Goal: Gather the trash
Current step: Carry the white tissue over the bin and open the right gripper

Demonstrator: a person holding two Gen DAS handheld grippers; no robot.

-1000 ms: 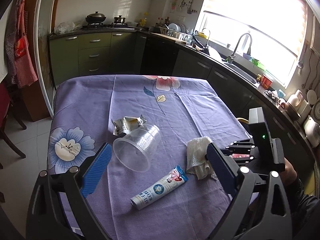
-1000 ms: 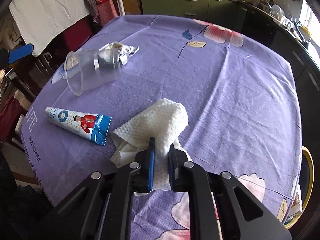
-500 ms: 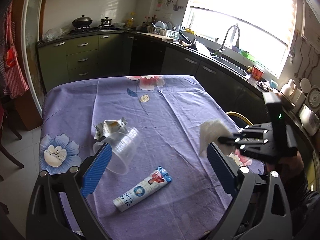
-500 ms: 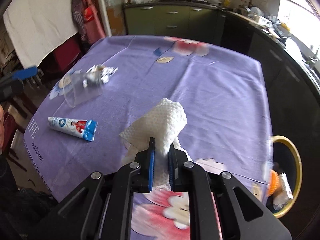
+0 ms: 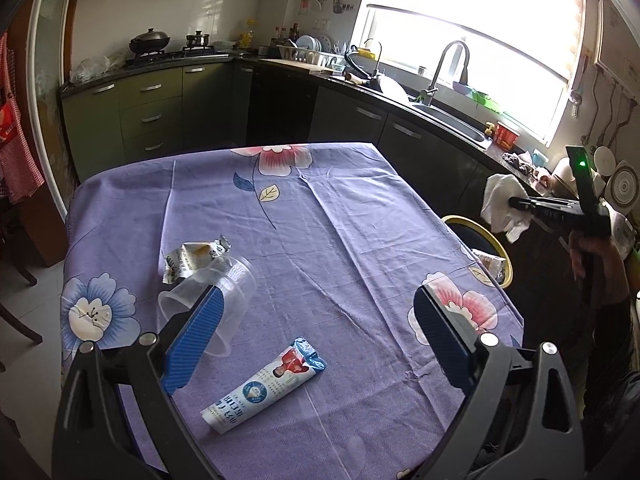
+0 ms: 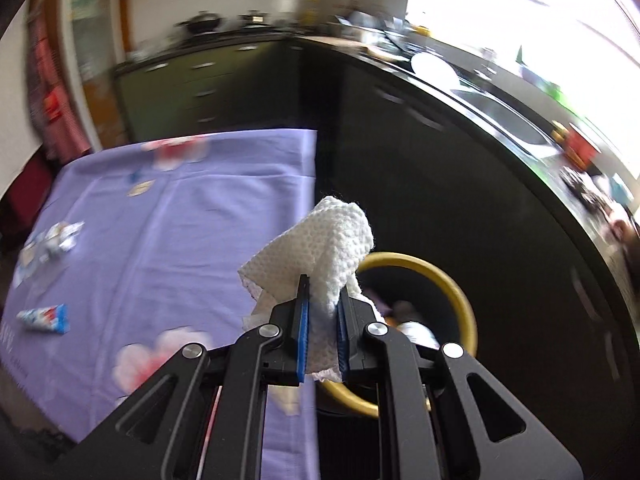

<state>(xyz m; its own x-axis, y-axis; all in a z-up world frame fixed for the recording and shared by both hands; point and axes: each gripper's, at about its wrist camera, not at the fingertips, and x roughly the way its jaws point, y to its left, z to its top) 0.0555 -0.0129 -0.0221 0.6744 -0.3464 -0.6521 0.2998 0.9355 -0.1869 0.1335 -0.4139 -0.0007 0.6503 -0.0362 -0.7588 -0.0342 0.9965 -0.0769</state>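
My right gripper (image 6: 321, 304) is shut on a crumpled white paper towel (image 6: 328, 248) and holds it in the air past the table's right edge, above a yellow-rimmed bin (image 6: 460, 296). The towel (image 5: 502, 204) and bin (image 5: 486, 240) also show in the left wrist view. My left gripper (image 5: 316, 336) is open and empty above the purple tablecloth (image 5: 328, 208). On the cloth lie a clear plastic cup (image 5: 212, 300) on its side, a crumpled wrapper (image 5: 192, 258) and a toothpaste tube (image 5: 264, 384).
The bin holds some trash (image 6: 412, 324). Dark kitchen cabinets (image 5: 432, 148) and a sink counter (image 5: 452, 116) run along the right. A chair (image 5: 16, 320) stands left of the table.
My right gripper has carried the paper towel rightward off the table to above the bin. My left gripper has drawn back a little; the tabletop items have not moved.
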